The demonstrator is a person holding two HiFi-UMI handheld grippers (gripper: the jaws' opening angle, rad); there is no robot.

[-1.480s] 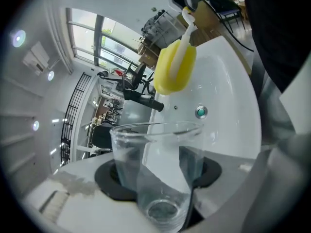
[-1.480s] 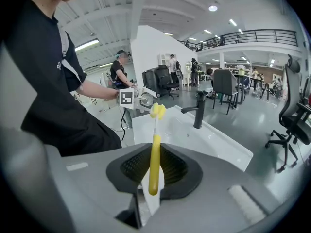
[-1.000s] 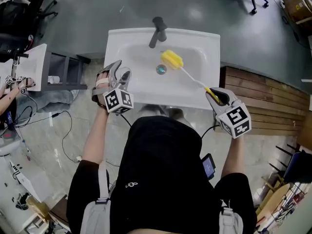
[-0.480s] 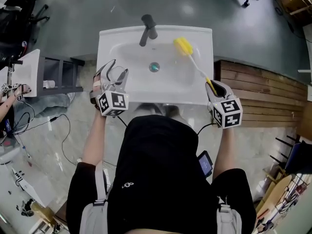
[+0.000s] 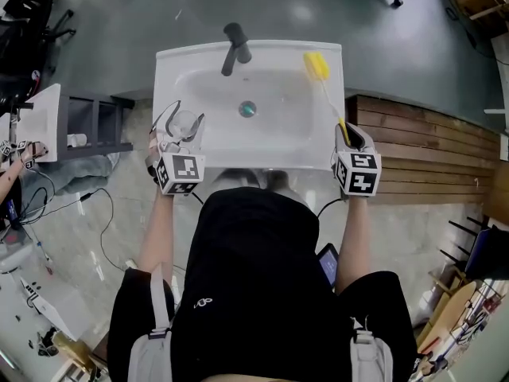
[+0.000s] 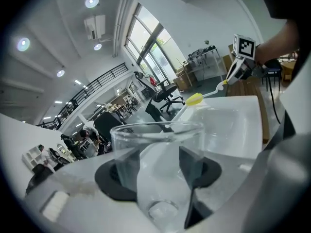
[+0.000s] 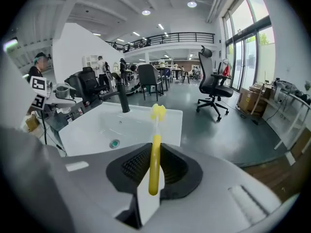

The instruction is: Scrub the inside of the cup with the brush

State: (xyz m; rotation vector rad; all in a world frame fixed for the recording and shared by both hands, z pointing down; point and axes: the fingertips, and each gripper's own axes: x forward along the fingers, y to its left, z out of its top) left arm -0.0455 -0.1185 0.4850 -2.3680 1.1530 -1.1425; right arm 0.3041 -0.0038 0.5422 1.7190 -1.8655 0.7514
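Cup (image 6: 158, 144) was clamped by the wide-set left gripper (image 5: 181, 119) at the sink (image 5: 171, 74) edge, pads (image 6: 193, 165) seen only in its own view, brush (image 7: 155, 164) pinched by the narrowed right gripper (image 5: 344, 131), head above the far-right rim.

A white sink (image 5: 171, 70) with a dark faucet (image 5: 234, 46) and a round drain (image 5: 248, 109) stands on a grey floor (image 5: 318, 6). Wooden slats (image 5: 421, 146) lie at its right and cables (image 5: 79, 201) at its left, with an office chair (image 7: 212, 89) beyond.
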